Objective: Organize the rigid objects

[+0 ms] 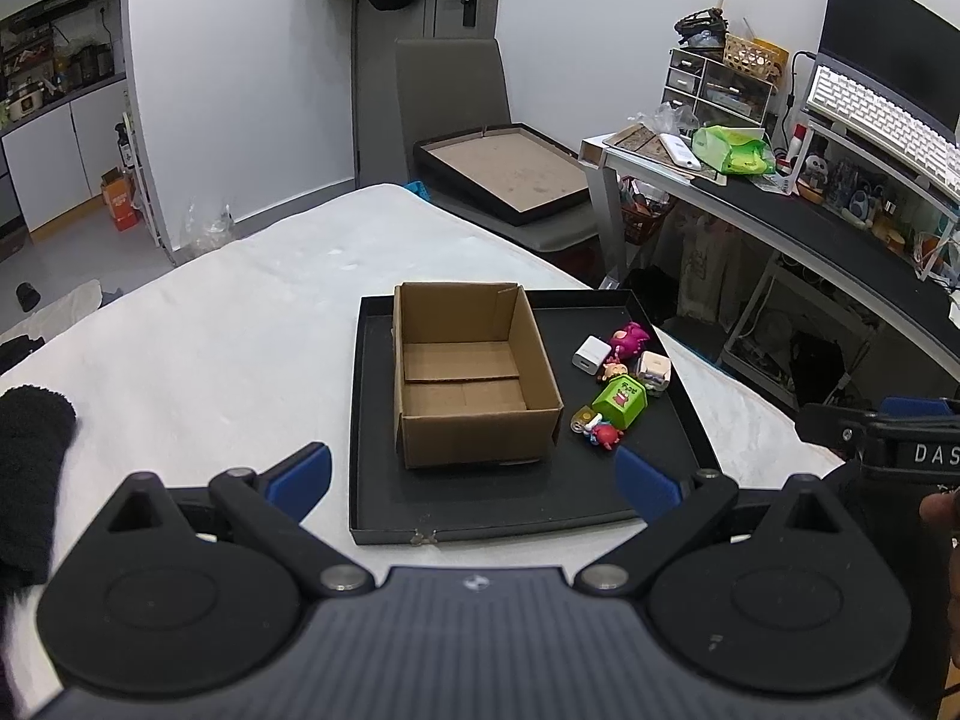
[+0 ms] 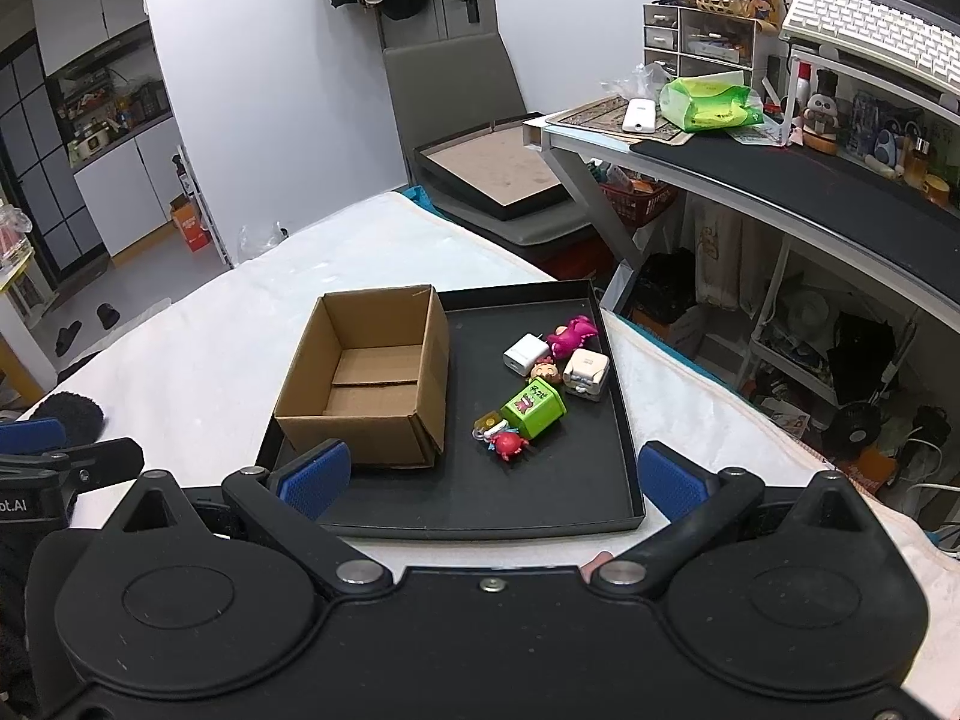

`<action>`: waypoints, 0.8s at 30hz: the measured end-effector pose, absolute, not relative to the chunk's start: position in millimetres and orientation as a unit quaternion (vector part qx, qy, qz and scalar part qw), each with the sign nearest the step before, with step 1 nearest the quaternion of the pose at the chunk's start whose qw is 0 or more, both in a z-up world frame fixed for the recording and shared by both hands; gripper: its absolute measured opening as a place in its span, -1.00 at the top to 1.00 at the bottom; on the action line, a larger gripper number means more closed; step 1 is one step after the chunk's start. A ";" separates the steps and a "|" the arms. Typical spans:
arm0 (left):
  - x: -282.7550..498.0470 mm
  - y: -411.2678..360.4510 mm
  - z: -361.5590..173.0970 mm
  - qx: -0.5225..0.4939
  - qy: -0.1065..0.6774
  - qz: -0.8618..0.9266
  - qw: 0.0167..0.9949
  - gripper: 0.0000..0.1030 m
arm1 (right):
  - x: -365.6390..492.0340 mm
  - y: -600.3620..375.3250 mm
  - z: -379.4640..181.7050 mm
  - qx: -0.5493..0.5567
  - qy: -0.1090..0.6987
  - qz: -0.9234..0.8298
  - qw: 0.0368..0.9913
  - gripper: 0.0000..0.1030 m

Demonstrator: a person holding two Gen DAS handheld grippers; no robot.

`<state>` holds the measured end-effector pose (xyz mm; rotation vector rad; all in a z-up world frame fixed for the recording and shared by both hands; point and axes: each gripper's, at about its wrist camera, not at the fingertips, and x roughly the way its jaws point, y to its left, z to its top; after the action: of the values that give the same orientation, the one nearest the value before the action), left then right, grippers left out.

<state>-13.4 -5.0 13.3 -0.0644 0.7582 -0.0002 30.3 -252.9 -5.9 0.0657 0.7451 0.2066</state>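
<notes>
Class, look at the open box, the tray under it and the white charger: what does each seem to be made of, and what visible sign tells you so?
Box: brown corrugated cardboard, matte, with folded flaps and creases.
Tray: black and matte with thin upright walls; probably stiff card, possibly plastic.
Charger: white hard plastic, smooth and slightly glossy, with rounded moulded edges.

The cardboard box (image 2: 372,384) hides the black tray's (image 2: 606,480) left side; the red figurine's (image 2: 509,444) details are too small.

Small toys (image 2: 531,405) and chargers (image 2: 522,355) clustered beside upright, open cardboard box (image 2: 366,384).
</notes>
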 end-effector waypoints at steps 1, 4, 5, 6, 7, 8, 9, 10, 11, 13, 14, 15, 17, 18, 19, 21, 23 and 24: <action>-13.4 -5.1 13.3 -0.031 0.370 0.000 0.928 -0.94 | 30.4 -253.3 -5.9 0.032 0.363 0.101 0.926 -1.00; -14.8 -5.9 13.7 -0.030 0.370 0.000 0.929 -0.94 | 29.7 -254.1 -6.3 0.030 0.362 0.100 0.926 -1.00; -14.9 -5.9 13.9 -0.030 0.370 -0.001 0.929 -0.94 | 30.2 -255.0 -6.7 0.032 0.363 0.099 0.926 -1.00; -15.1 -6.2 14.1 -0.029 0.369 -0.001 0.929 -0.94 | 30.3 -255.5 -7.0 0.033 0.364 0.099 0.925 -1.00; -15.7 -7.1 14.4 -0.029 0.369 -0.001 0.929 -0.94 | 30.5 -256.0 -7.2 0.034 0.365 0.099 0.925 -1.00; -15.7 -7.1 14.5 -0.029 0.369 0.000 0.929 -0.94 | 30.9 -256.4 -6.9 0.033 0.365 0.098 0.925 -1.00; -15.7 -6.8 14.4 -0.029 0.369 0.000 0.929 -0.94 | 30.2 -256.3 -6.7 0.033 0.365 0.098 0.925 -1.00; -16.0 -7.0 15.3 -0.029 0.369 0.001 0.929 -0.94 | 30.0 -256.3 -6.4 0.033 0.364 0.098 0.925 -1.00; -16.6 -7.0 16.2 -0.029 0.369 0.001 0.929 -0.94 | 29.9 -256.1 -5.8 0.033 0.364 0.099 0.926 -1.00; -16.6 -6.8 16.0 -0.028 0.369 0.000 0.929 -0.94 | 29.8 -256.0 -5.3 0.032 0.363 0.099 0.926 -1.00; -16.8 -7.1 16.3 -0.027 0.369 -0.001 0.929 -0.94 | 30.0 -256.0 -5.2 0.032 0.363 0.099 0.926 -1.00; -16.5 -7.0 16.8 -0.027 0.369 -0.001 0.929 -0.94 | 29.9 -256.3 -5.2 0.032 0.363 0.099 0.926 -1.00; -16.6 -7.1 17.0 -0.026 0.369 -0.002 0.929 -0.94 | 29.6 -256.3 -5.7 0.033 0.363 0.099 0.926 -1.00; -16.4 -7.1 17.0 -0.026 0.370 -0.002 0.929 -0.94 | 29.6 -256.4 -5.7 0.033 0.364 0.099 0.926 -1.00; -16.2 -7.2 17.0 -0.026 0.370 -0.002 0.929 -0.94 | 29.6 -256.4 -5.7 0.033 0.364 0.099 0.925 -1.00; -16.1 -7.3 16.9 -0.026 0.370 -0.002 0.929 -0.94 | 29.5 -256.5 -5.3 0.033 0.364 0.098 0.926 -1.00; -16.6 -8.6 16.5 -0.024 0.371 -0.002 0.928 -0.94 | 30.1 -256.7 -5.2 0.034 0.365 0.099 0.925 -1.00; -16.7 -8.9 16.3 -0.023 0.371 -0.002 0.928 -0.94 | 29.9 -256.6 -5.3 0.033 0.365 0.099 0.925 -1.00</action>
<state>-16.7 -8.9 16.3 -0.0480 0.7595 -0.0042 29.9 -256.6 -5.3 0.0683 0.7478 0.2028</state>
